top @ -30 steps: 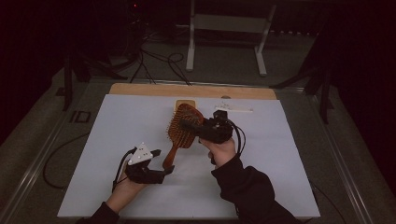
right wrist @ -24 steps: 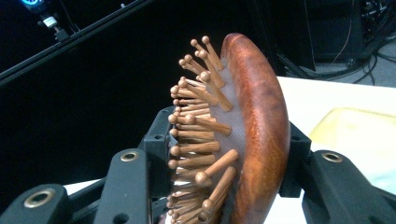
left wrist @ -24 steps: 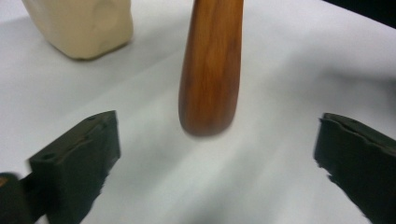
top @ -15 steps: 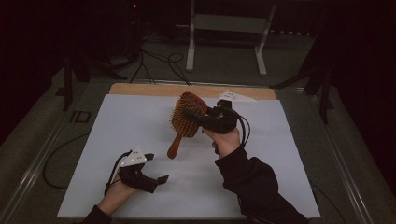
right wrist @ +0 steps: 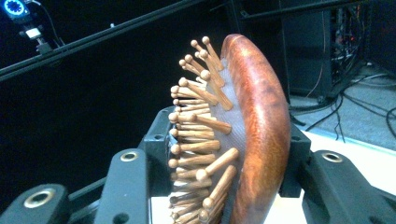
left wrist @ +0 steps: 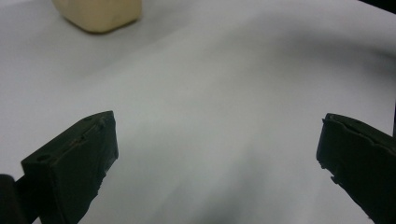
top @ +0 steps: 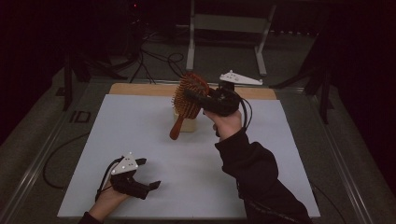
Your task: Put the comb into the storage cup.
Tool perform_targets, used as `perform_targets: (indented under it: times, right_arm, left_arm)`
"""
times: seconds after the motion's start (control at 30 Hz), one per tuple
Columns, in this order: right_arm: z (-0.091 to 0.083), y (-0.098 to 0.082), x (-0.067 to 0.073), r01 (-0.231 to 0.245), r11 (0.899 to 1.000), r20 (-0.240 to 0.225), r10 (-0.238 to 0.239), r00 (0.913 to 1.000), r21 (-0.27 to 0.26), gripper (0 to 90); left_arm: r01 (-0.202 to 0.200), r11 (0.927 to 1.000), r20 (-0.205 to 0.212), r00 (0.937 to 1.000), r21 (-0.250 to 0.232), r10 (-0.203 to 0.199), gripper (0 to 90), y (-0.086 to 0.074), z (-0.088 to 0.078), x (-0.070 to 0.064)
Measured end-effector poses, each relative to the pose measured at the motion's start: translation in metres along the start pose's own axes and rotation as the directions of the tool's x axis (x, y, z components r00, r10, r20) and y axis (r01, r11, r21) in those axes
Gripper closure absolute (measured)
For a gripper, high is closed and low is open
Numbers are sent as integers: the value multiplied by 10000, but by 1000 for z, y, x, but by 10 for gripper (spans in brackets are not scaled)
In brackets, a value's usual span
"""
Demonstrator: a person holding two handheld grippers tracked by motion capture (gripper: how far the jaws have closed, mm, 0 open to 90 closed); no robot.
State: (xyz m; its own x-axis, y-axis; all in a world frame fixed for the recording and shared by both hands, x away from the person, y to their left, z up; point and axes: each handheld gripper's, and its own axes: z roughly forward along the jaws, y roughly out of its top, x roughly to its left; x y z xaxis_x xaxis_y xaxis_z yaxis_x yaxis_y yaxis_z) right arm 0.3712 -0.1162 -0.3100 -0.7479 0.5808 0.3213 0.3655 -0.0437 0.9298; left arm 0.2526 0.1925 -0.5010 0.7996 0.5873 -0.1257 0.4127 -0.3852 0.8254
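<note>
Brush clamped by head in right gripper, centre frame; rigid, light wood, pins snag. Better hold: handle. Left gripper lower left, jaws apart, empty.

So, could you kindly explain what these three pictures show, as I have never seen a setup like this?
Gladly. A person works at a white table, holding hand-held tongs in each hand. The high view looks down from above; the other two pictures come from small cameras riding on each pair of tongs. The right tongs are shut on a wooden hairbrush, lifted off the table; the right gripper view shows its wooden pins close up. The left tongs are open and hold nothing, low over the table. A pale cream block sits on the table behind the brush.
</note>
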Motion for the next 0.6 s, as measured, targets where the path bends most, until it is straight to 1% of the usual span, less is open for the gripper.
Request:
perform_targets:
  times: [0.03,0.1,0.13,0.23,0.3,0.37,0.47,0.5,0.6]
  right_arm:
    - [1,3,-1,36,10000,33,-35,10000,-43,519]
    - [1,9,-3,90,9999,142,-88,9999,-140,519]
    - [2,12,-4,96,9998,175,-92,9998,-175,519]
    - [4,19,-7,189,9995,320,-180,9993,-255,519]
    - [6,24,-11,170,9992,424,-154,9990,-369,519]
    - [8,27,-13,242,9988,545,-218,9983,-423,519]
    - [12,32,-16,515,9978,822,-479,9955,-427,519]
    - [13,34,-17,583,9972,903,-540,9945,-462,519]
    - [16,36,-20,580,9971,996,-528,9936,-496,519]
  left_arm:
    - [-12,10000,-87,10000,27,12,0,-1,0,0]
    - [30,10000,-11,10000,-68,-30,0,-3,0,0]
    - [45,10000,-43,10000,-77,-45,0,-3,0,0]
    - [11,9998,-66,10000,-186,-12,0,-3,0,1]
    - [-26,9998,-29,10000,-172,26,0,-3,0,0]
    - [-141,9997,-3,9999,-202,141,0,-3,0,-1]
    - [-106,9996,52,9999,-252,107,0,-3,0,-1]
    - [-137,9996,15,9999,-238,138,0,-3,0,-2]
    - [-122,9996,75,9999,-250,124,0,-3,0,-1]
